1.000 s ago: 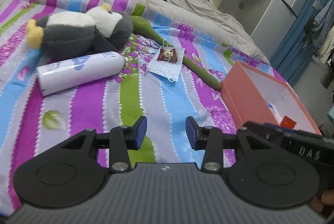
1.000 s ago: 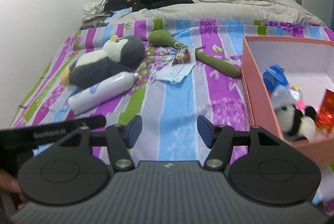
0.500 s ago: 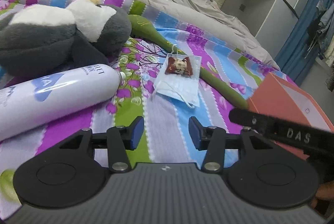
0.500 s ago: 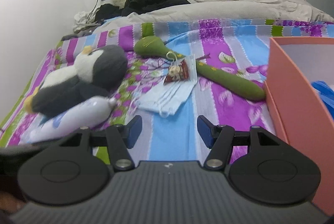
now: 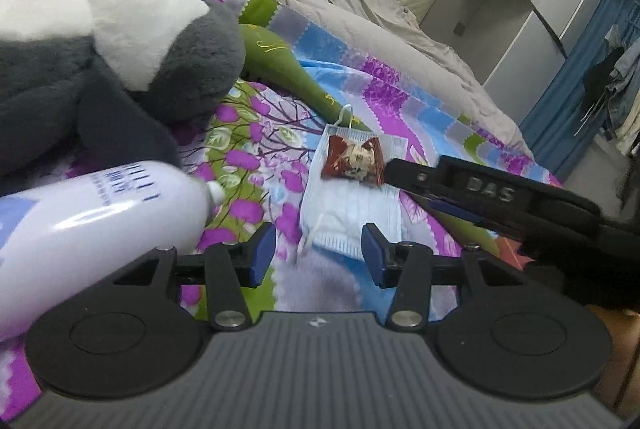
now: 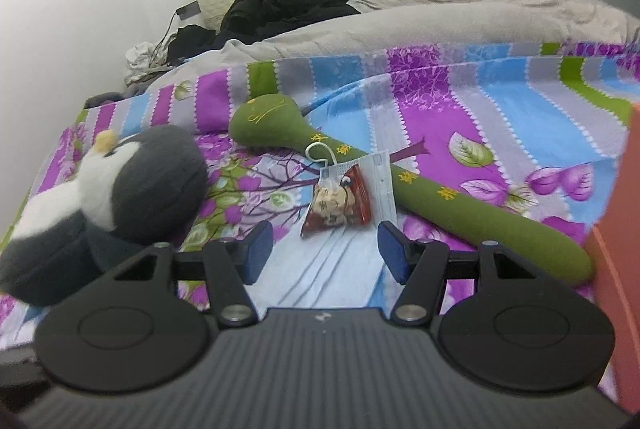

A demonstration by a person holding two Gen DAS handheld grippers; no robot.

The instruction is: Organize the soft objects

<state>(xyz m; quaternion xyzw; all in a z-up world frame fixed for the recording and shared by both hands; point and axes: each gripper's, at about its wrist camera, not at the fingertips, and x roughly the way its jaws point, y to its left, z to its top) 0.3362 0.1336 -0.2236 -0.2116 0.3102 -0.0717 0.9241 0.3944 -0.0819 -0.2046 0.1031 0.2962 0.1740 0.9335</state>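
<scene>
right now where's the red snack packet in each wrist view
Left wrist: red snack packet right of centre, on the face mask, beyond the open left claw.
Right wrist: packet centre, just past the open right claw.
Shared landmark: green plush stick.

The left tongs (image 5: 318,255) point forward and somewhat downward, their blue-padded fingers (image 5: 262,249) standing apart with nothing gripped between them; the jaws have just been opening a little. The right tongs (image 6: 325,252) point the same way, tilted downward, fingers (image 6: 394,255) also spread and holding nothing. In the left wrist view, the right tongs' black arm reaches in from the right side, close beside the left tongs.
</scene>
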